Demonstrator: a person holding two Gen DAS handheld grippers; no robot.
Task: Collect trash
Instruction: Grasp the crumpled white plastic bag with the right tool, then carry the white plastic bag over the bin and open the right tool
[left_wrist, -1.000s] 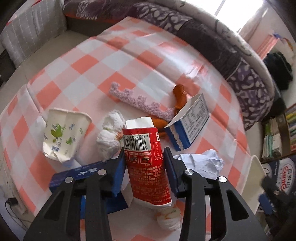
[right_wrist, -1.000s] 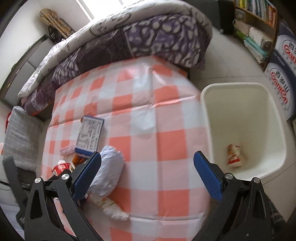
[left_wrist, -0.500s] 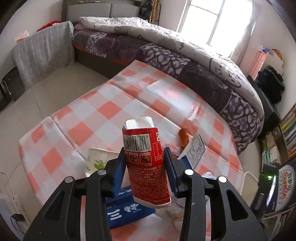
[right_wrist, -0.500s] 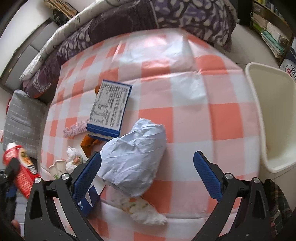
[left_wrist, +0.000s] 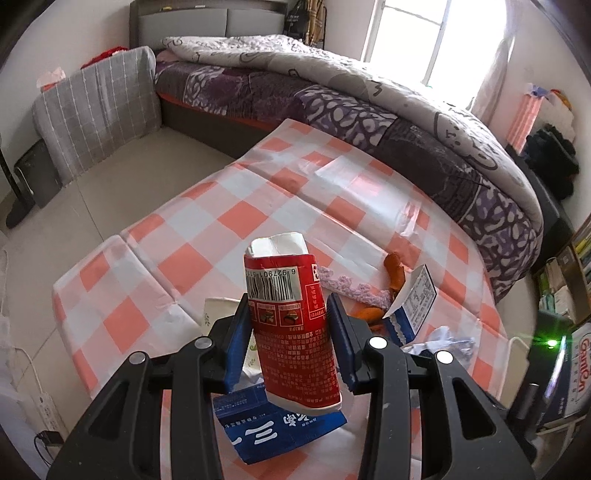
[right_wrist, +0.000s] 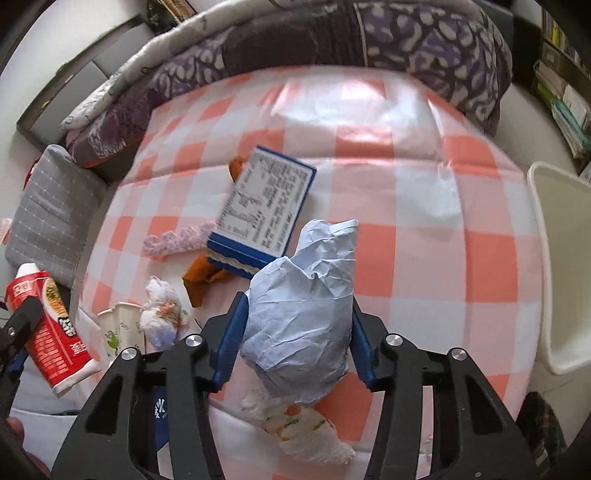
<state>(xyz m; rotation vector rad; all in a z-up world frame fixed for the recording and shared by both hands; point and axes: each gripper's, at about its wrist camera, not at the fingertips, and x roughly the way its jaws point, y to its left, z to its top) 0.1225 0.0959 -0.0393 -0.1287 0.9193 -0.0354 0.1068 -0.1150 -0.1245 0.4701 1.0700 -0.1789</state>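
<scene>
Two grippers: left gripper grasps the red carton; right gripper, jaws closing around the crumpled blue paper left of the white bin; squeeze firmly before lifting.

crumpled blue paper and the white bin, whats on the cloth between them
Nothing: in the right wrist view only bare checked tablecloth lies between the crumpled blue paper and the white bin.
</scene>
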